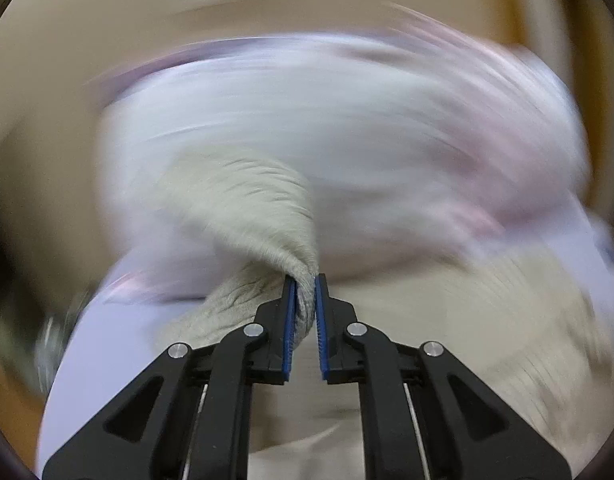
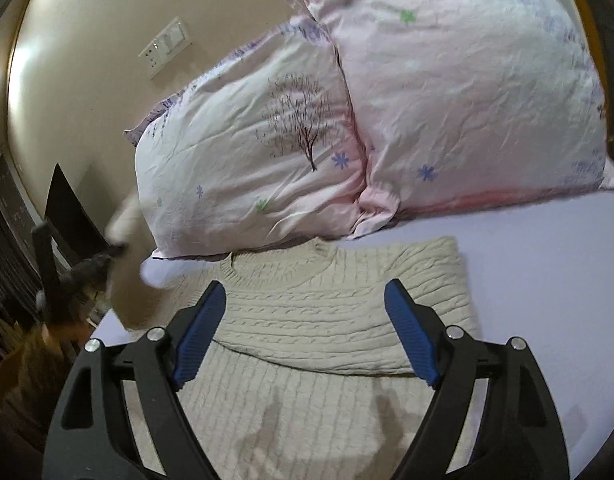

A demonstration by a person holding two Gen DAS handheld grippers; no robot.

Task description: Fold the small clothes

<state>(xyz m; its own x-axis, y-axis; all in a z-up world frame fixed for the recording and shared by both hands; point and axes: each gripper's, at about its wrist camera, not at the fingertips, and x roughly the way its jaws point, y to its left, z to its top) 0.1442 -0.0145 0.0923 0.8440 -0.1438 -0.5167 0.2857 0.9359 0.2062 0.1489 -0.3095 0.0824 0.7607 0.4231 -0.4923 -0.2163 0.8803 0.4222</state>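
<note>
A cream cable-knit sweater (image 2: 331, 312) lies on the lavender bed sheet (image 2: 547, 280), neck toward the pillows, with one sleeve folded across its chest. My right gripper (image 2: 307, 300) is open and empty, hovering just above the sweater's chest. My left gripper (image 1: 305, 284) is shut on a bunched sleeve of the sweater (image 1: 259, 208) and holds it lifted; that view is heavily motion-blurred. The left gripper shows as a dark blur at the left in the right wrist view (image 2: 107, 252).
Two pink floral pillows (image 2: 259, 152) (image 2: 467, 80) lean at the head of the bed, just beyond the sweater's collar. A beige wall with a switch plate (image 2: 165, 46) is behind. Dark furniture and the bed's edge are at the left (image 2: 67, 208).
</note>
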